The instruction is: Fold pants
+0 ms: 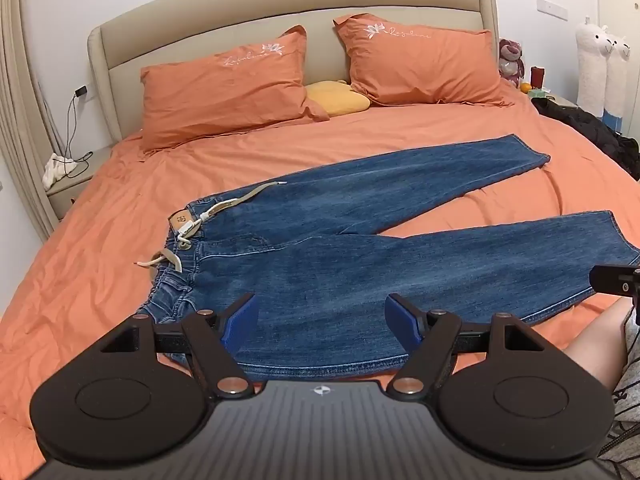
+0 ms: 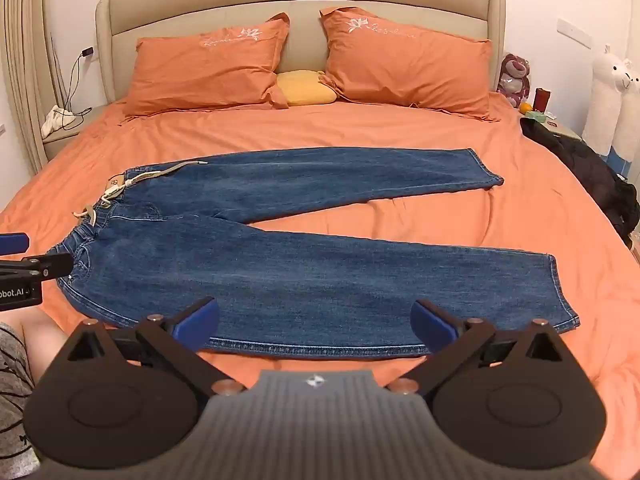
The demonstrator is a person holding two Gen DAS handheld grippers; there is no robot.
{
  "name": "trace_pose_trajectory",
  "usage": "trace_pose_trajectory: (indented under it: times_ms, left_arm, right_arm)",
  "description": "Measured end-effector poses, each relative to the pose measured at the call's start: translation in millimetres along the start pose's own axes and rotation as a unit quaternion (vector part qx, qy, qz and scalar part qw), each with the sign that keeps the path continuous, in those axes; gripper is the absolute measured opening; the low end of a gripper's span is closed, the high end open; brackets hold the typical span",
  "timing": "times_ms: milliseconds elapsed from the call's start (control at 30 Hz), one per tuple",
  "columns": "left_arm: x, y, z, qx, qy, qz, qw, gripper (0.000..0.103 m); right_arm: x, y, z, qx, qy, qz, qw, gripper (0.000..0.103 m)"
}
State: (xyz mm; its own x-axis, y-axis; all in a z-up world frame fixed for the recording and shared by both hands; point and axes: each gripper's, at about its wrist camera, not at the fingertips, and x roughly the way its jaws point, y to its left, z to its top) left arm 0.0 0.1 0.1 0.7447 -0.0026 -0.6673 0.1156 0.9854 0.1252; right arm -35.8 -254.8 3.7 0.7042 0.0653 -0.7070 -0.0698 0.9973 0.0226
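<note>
Blue jeans (image 1: 360,248) lie flat on the orange bed, waistband with a beige drawstring (image 1: 188,236) to the left, both legs spread apart toward the right. My left gripper (image 1: 320,320) is open and empty above the near leg by the waist end. My right gripper (image 2: 316,320) is open and empty above the near leg's front seam, nearer the hem; the jeans (image 2: 320,264) fill the middle of its view. The left gripper's tip (image 2: 16,240) shows at the right wrist view's left edge.
Two orange pillows (image 1: 224,84) and a yellow cushion (image 1: 340,100) lie by the beige headboard (image 1: 280,8). A black garment (image 2: 592,176) lies on the bed's right edge. Nightstands stand on both sides, with plush toys (image 2: 616,92) on the right. The person's knee (image 1: 592,348) is at the near edge.
</note>
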Motion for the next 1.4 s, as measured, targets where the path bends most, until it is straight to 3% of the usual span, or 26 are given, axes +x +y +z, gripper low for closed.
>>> trace_pose_trajectory:
  times_ms: [1400]
  left_arm:
    - [-5.3, 3.2, -0.5, 0.003, 0.000, 0.006, 1.0000, 0.085]
  right_arm:
    - [-7.8, 6.7, -0.5, -0.016, -0.015, -0.002, 1.000, 0.098]
